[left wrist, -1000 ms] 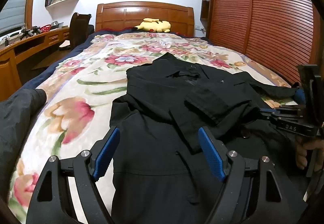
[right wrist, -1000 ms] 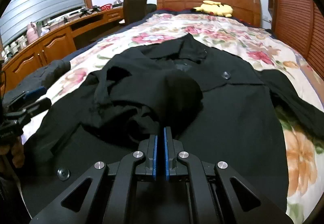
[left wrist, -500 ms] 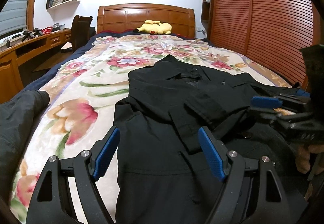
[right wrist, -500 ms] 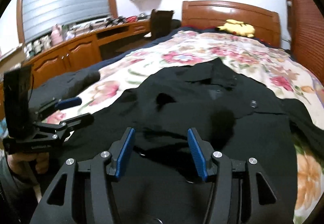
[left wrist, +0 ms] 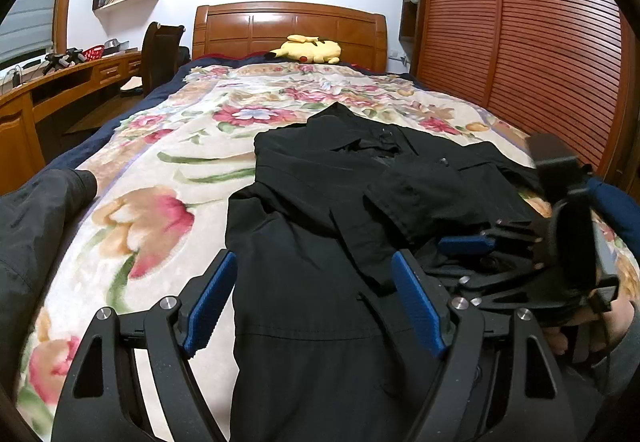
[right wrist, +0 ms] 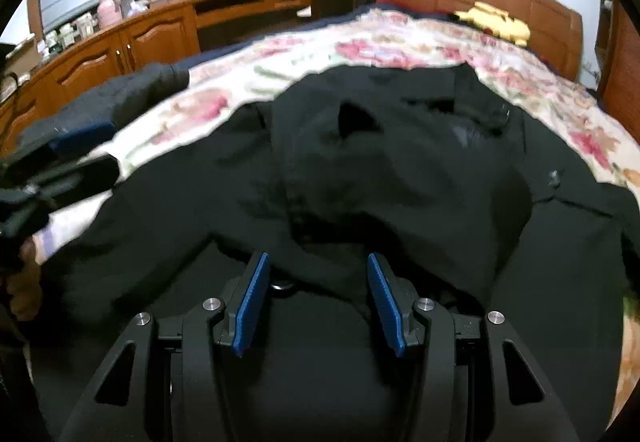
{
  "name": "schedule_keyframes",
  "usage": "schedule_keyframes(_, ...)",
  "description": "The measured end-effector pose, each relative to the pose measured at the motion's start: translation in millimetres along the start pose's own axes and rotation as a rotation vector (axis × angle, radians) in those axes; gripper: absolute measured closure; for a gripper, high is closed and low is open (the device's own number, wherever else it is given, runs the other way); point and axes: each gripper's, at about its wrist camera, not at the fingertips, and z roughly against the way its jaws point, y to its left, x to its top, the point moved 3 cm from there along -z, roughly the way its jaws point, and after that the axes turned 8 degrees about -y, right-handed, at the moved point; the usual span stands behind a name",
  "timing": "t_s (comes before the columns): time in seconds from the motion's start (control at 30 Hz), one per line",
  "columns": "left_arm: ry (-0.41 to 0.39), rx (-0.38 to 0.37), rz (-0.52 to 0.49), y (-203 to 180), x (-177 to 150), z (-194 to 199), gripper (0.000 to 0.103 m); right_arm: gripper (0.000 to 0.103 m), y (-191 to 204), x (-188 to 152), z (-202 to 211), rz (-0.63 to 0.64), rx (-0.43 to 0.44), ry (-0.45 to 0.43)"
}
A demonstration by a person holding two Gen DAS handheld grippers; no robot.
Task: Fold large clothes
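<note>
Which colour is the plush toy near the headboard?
Yellow. The plush toy shows best in the left wrist view.

Big black button-up coat (left wrist: 304, 226) is lying flat, front side up, filling the middle and lower frame. Collar points to the top, and one sleeve (left wrist: 424, 194) is folded across its chest, right of centre.

A big bed with a flowery blanket (left wrist: 168, 178) holds a black coat (left wrist: 320, 210) spread out, and a yellow plush toy (left wrist: 308, 49) by the wooden headboard (left wrist: 288, 28).
</note>
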Motion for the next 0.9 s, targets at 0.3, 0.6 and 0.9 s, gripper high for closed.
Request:
schedule_keyframes(0.3,-0.01,0.018,-0.023,-3.8,-3.8,5.5,0.023,0.083,-3.2,1.0,-4.2,-0.031,0.0,0.025)
schedule_keyframes(0.6,-0.009,0.016,-0.022,-4.1,-4.1,21.2,0.023,0.102,-6.7,6.4,49.8,-0.084,-0.076,-0.205)
schedule_keyframes(0.9,-0.018,0.0,-0.063,-18.2,-3.0,44.6,0.023,0.102,-5.3,-20.7,141.1,-0.281,-0.184,-0.424)
